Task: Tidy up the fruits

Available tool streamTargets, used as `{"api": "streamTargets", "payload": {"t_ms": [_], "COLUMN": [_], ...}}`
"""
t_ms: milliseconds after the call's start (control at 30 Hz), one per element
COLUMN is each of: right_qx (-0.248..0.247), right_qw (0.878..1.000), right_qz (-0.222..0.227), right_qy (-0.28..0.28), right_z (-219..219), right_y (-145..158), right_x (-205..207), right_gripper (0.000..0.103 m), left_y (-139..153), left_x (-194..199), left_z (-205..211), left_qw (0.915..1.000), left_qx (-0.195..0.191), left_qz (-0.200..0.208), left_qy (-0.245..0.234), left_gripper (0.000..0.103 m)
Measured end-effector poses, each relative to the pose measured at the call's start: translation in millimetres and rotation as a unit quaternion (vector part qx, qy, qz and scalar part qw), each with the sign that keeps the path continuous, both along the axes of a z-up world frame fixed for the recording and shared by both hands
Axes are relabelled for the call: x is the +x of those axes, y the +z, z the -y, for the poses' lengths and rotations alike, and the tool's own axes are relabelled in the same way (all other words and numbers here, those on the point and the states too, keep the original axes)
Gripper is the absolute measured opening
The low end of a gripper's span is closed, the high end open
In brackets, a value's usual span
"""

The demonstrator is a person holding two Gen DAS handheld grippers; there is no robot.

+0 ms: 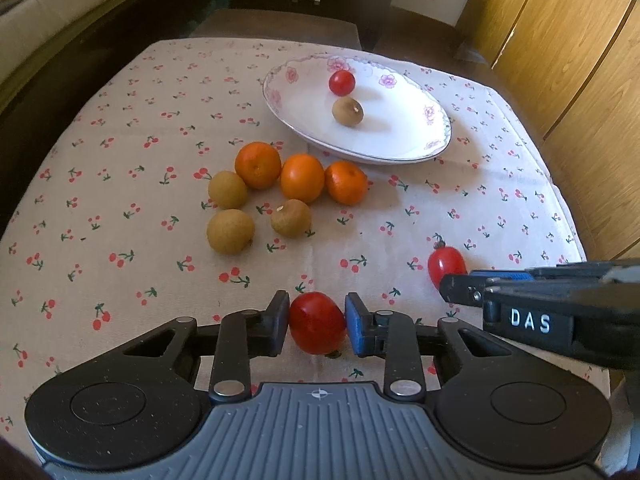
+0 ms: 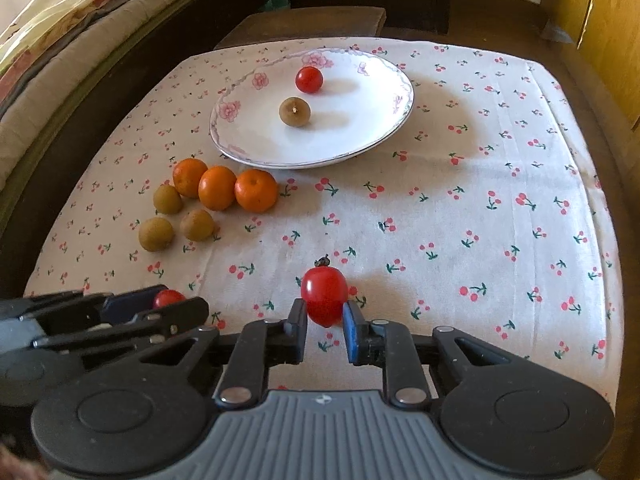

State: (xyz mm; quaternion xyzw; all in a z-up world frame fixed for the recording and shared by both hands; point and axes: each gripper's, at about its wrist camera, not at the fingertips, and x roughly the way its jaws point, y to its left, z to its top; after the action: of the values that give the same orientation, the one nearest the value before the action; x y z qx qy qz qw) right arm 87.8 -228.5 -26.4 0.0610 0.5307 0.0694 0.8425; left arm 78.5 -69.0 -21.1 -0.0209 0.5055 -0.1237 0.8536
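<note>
My left gripper is shut on a red cherry tomato low over the cloth near the table's front edge. My right gripper is shut on a second cherry tomato with a dark stem; this tomato also shows in the left wrist view, by the right gripper's fingers. A white flowered plate at the back holds a cherry tomato and a brown longan. Three oranges and three longans lie on the cloth in front of the plate.
The table has a cherry-print cloth. A bed runs along the left. Wooden cabinet doors stand on the right. A dark stool sits behind the table. The left gripper shows at lower left of the right wrist view.
</note>
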Motion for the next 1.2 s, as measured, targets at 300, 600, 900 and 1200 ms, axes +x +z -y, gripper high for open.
{"api": "streamTargets", "payload": {"t_ms": [300, 600, 900, 1200], "right_qx": [0.007, -0.003, -0.024, -0.02], "right_qw": [1.0, 1.0, 1.0, 1.0], "right_qz": [-0.004, -0.008, -0.002, 0.009], "right_qy": [-0.006, -0.009, 0.01, 0.021], "right_z": [0, -1, -13, -15], "right_y": [-6, -8, -11, 0], "right_x": [16, 27, 29, 17], "right_gripper": [0.027, 0.038, 0.029, 0.029], "left_y": [-5, -6, -7, -1], "left_x": [5, 7, 11, 6], "left_z": [0, -1, 0, -2], "left_qw": [1.0, 1.0, 1.0, 0.9999], "left_qx": [-0.003, -0.008, -0.007, -0.011], "left_qz": [-0.007, -0.006, -0.003, 0.001], "left_qy": [0.001, 0.0, 0.006, 0.004], "left_gripper": [0.039, 0.041, 0.04, 0.037]}}
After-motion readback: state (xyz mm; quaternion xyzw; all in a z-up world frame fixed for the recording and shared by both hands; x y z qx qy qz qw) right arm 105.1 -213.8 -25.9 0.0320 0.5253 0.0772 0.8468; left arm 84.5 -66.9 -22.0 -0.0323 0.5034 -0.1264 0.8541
